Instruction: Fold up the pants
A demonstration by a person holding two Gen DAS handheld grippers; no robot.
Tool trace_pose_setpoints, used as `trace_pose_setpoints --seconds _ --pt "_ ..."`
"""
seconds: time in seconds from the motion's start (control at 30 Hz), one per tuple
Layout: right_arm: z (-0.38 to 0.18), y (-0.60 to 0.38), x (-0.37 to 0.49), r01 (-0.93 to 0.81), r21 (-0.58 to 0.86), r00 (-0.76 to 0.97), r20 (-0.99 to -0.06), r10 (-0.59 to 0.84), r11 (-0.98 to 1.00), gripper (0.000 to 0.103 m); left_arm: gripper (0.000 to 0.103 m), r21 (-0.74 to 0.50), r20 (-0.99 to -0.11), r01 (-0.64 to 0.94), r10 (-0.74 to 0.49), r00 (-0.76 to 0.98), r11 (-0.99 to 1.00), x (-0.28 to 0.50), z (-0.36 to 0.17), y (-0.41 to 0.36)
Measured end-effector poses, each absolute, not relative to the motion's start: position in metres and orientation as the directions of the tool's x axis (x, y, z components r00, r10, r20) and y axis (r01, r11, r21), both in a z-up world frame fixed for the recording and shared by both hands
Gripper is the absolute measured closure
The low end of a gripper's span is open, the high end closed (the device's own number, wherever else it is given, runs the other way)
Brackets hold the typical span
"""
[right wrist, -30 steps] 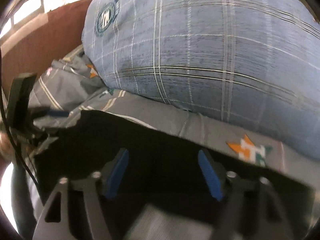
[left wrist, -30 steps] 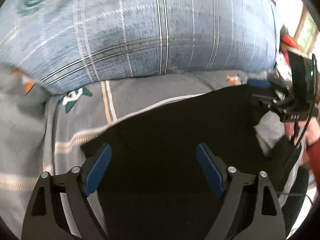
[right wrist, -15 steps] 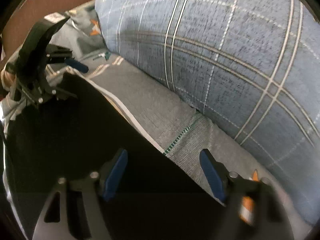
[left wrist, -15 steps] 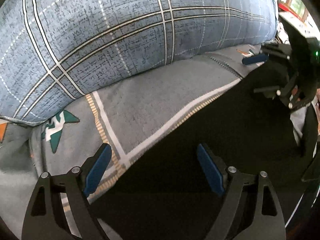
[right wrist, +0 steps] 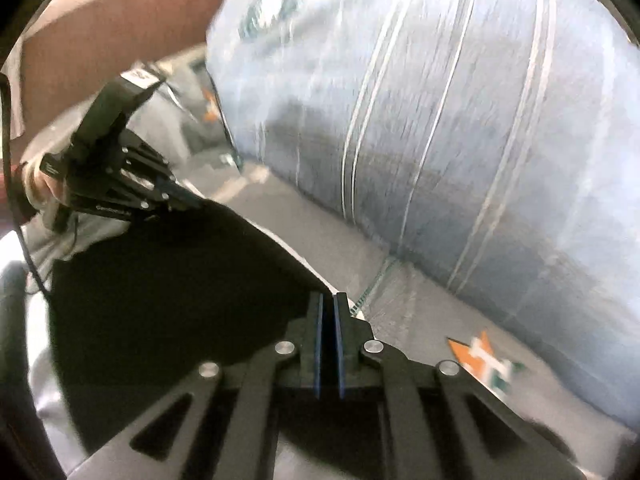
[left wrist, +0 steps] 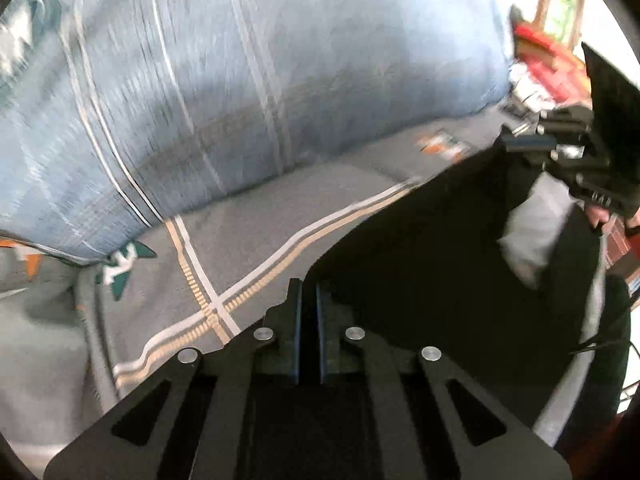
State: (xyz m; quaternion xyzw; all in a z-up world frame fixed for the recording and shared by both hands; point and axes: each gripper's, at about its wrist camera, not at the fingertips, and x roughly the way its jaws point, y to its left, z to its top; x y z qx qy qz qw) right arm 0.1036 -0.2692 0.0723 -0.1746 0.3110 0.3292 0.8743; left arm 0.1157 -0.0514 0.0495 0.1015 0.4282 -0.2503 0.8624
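- On the grey patterned bedspread (left wrist: 256, 216), in front of a blue plaid pillow (left wrist: 240, 80), the black pants (left wrist: 420, 264) lie spread between both tools.
- Left gripper (left wrist: 308, 300): jaws clamped narrow on the near left corner of the fabric edge.
- Right gripper (right wrist: 329, 312): jaws pinched tight on the opposite corner of the same edge.
- Step in hand, by judgement: edge seized at both corners, fold beginning.
- Next move calls for raising both corners evenly, keeping the edge taut, and carrying it across to meet the opposite end.
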Motion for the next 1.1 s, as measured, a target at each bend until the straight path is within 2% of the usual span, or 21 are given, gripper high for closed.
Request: trace_pose_setpoints --seconds 0.13,0.2,0.27,0.4,0.53,0.6,0.67,0.7,0.77,0.9,0.97,1.03,1.1 --pt "0.097 -0.281 0.026 -0.701 -0.127 0.618 -0.600 0.508 0.702 0.099 0.099 -0.056 -0.743 0.535 -0.393 0.542 0.843 0.042 0.079 -0.046" --pt "0.096 -0.288 -0.013 -0.718 -0.071 0.588 -0.594 0.549 0.693 0.099 0.099 -0.108 -0.753 0.530 -0.418 0.508 0.841 0.003 0.072 -0.044" --pt "0.077 -0.287 -0.044 -0.725 0.010 0.541 -0.611 0.578 0.689 0.099 0.099 -0.143 -0.769 0.519 -0.425 0.478 0.843 -0.016 0.056 -0.044" --pt "0.020 -0.276 -0.073 -0.699 0.105 0.467 -0.682 0.562 0.708 0.099 0.099 -0.161 -0.835 0.440 -0.360 0.416 0.883 -0.033 0.011 -0.042" --pt "-0.009 -0.277 -0.073 -0.636 0.190 0.453 -0.693 0.561 0.748 0.099 0.098 -0.219 -0.826 0.380 -0.378 0.418 0.899 -0.042 0.010 -0.035" --pt "-0.010 -0.281 -0.071 -0.616 0.225 0.451 -0.685 0.572 0.755 0.098 0.089 -0.243 -0.820 0.345 -0.382 0.425 0.907 -0.046 0.014 -0.030" --pt "-0.006 -0.284 -0.074 -0.610 0.231 0.454 -0.683 0.573 0.758 0.090 0.080 -0.245 -0.818 0.324 -0.374 0.437 0.914 -0.051 0.017 -0.030" --pt "-0.003 -0.284 -0.078 -0.614 0.221 0.463 -0.676 0.573 0.757 0.080 0.075 -0.239 -0.814 0.316 -0.367 0.449 0.918 -0.055 0.019 -0.029" --pt "0.006 -0.278 -0.089 -0.649 0.190 0.473 -0.658 0.586 0.737 0.066 0.048 -0.224 -0.809 0.299 -0.348 0.474 0.928 -0.061 0.022 -0.025" --pt "0.025 -0.244 -0.100 -0.726 0.095 0.497 -0.612 0.616 0.681 0.063 0.042 -0.220 -0.790 0.214 -0.303 0.533 0.952 -0.063 0.024 -0.004" --pt "0.025 -0.224 -0.099 -0.744 0.053 0.509 -0.600 0.617 0.666 0.061 0.029 -0.233 -0.784 0.158 -0.281 0.553 0.960 -0.060 0.022 0.007" --pt "0.023 -0.204 -0.092 -0.751 0.008 0.531 -0.589 0.610 0.661 0.061 0.029 -0.260 -0.779 0.102 -0.271 0.566 0.960 -0.056 0.018 0.017" --pt "0.017 -0.187 -0.081 -0.766 0.020 0.508 -0.593 0.624 0.642 0.061 0.029 -0.287 -0.767 0.070 -0.273 0.580 0.955 -0.049 0.015 0.025"
